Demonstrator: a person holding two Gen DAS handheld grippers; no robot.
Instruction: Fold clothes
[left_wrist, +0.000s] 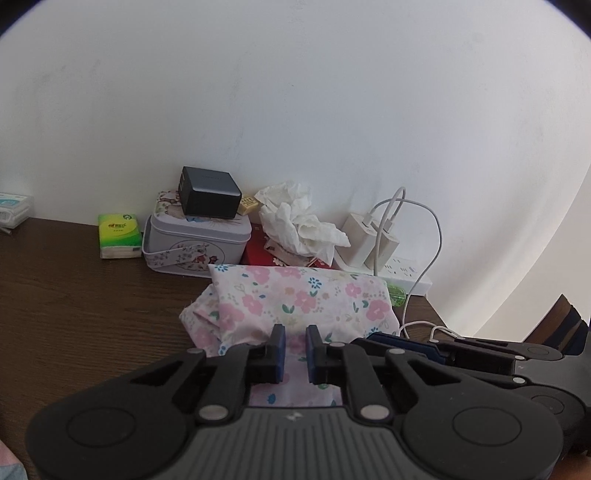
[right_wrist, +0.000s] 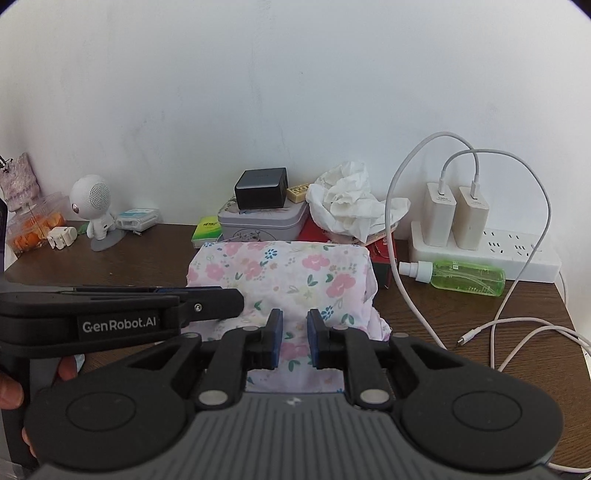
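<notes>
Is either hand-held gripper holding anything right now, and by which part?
Nothing looks held: the left hand-held gripper and right hand-held gripper sit over the folded floral cloth, jaws slightly apart, pinching no fabric.

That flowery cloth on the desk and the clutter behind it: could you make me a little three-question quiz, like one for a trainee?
1. True or false: the floral garment hangs from a hook on the wall.
2. What lies on its side in front of the white power strip? A) a green spray bottle B) a red mug C) a pair of scissors
3. Fill in: the black charger block sits on top of the decorated ____.

Key
1. False: it lies folded on the brown desk.
2. A
3. tin
</notes>
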